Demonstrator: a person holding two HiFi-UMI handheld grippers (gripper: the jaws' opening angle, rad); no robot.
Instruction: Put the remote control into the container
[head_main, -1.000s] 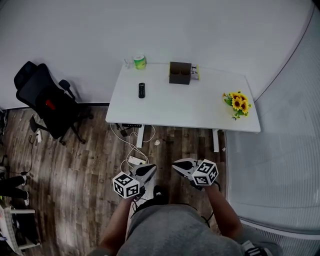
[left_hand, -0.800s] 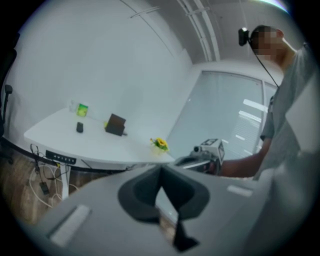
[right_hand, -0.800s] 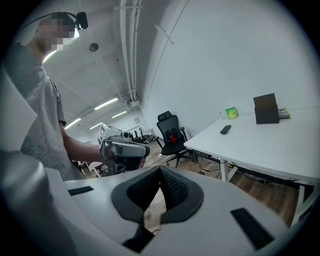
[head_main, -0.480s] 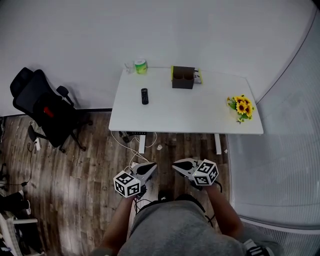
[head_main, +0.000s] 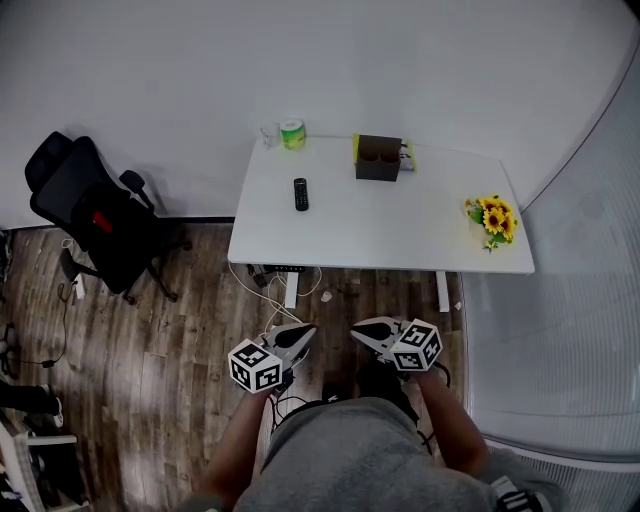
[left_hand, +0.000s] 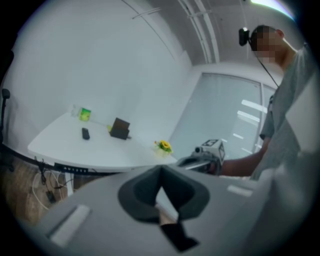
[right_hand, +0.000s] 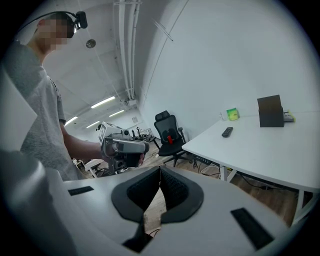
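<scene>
The black remote control (head_main: 300, 193) lies on the left part of the white table (head_main: 420, 235), also seen in the left gripper view (left_hand: 85, 133) and the right gripper view (right_hand: 227, 131). The container, a dark brown box (head_main: 378, 158) with two round openings, stands at the table's far edge (left_hand: 120, 128) (right_hand: 270, 111). Both grippers are held low in front of the person, well short of the table and over the wooden floor. My left gripper (head_main: 296, 336) (left_hand: 160, 172) is shut and empty. My right gripper (head_main: 364, 331) (right_hand: 160, 173) is shut and empty too.
A green roll (head_main: 292, 133) and a small glass (head_main: 270, 135) stand at the table's far left corner. Sunflowers (head_main: 492, 219) sit at its right end. A black office chair (head_main: 88, 212) stands to the left. Cables (head_main: 270, 300) lie on the floor under the table.
The table and chair have drifted slightly down and right in the head view as the head camera shifted. Both grippers stay shut and keep about the same place before the person.
</scene>
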